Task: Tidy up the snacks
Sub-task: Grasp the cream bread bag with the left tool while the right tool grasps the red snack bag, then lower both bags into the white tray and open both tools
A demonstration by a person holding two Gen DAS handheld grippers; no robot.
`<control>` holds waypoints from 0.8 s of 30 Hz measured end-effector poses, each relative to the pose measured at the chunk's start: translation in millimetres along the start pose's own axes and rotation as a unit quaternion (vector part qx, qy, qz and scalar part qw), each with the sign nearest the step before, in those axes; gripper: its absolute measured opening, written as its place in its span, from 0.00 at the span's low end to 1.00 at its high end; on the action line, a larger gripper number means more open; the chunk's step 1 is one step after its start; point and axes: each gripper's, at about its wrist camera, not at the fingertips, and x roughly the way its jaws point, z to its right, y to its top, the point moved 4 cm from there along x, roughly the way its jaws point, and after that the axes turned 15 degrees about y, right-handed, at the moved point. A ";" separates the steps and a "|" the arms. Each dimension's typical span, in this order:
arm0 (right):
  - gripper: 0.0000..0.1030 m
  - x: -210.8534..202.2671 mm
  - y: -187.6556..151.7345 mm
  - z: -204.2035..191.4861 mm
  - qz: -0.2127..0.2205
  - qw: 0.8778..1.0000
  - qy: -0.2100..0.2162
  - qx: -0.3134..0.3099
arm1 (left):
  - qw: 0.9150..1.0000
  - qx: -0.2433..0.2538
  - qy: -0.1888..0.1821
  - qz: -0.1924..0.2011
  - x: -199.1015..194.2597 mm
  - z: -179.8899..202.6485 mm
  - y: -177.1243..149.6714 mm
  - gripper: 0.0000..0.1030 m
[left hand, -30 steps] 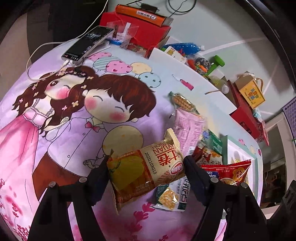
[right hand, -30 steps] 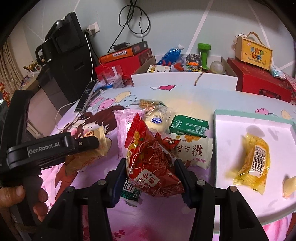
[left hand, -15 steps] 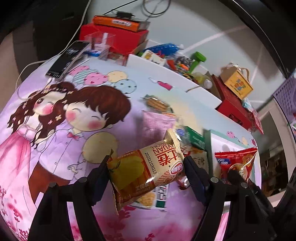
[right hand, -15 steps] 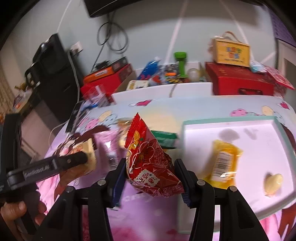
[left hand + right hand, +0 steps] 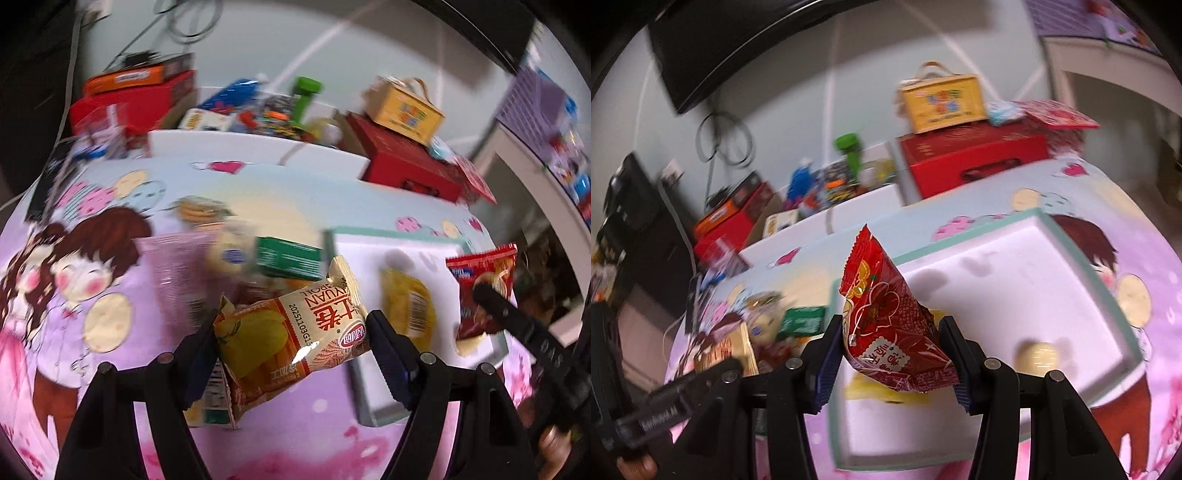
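Above the cartoon tablecloth (image 5: 110,280), L gripper (image 5: 291,343) clamps a beige-orange snack pack (image 5: 291,336); R gripper (image 5: 892,354) pinches a red snack bag (image 5: 886,325) over the white tray (image 5: 1015,288) (yellow packet (image 5: 408,306) lies inside).

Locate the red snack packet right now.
The red snack packet is clamped in the right gripper, held above the near-left part of the white tray.

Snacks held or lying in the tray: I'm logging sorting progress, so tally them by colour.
Red: 1, the red packet in the right gripper.
Orange-and-cream: 1, the orange packet in the left gripper.
Yellow: 2, the yellow packet and the pale candy in the tray.
Total: 4.
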 end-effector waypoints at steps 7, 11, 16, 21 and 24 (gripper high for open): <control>0.53 -22.9 9.4 39.1 0.026 0.998 -0.043 0.033 | 0.997 0.074 -0.010 -0.001 7.6 52.7 -8.9 0.76; 0.53 -26.2 11.3 51.4 0.031 0.997 -0.047 0.046 | 0.995 0.096 -0.002 -0.002 19.8 69.9 -6.4 0.76; 0.53 -13.3 11.2 60.0 0.024 0.997 -0.044 0.050 | 0.995 0.104 0.002 -0.001 36.4 84.4 2.4 0.76; 0.53 2.5 8.3 73.1 0.012 0.997 -0.042 0.058 | 0.994 0.113 0.002 0.010 48.8 101.7 16.2 0.76; 0.53 6.3 9.3 80.1 0.010 0.997 -0.049 0.061 | 0.993 0.117 -0.001 0.017 54.9 110.3 22.0 0.76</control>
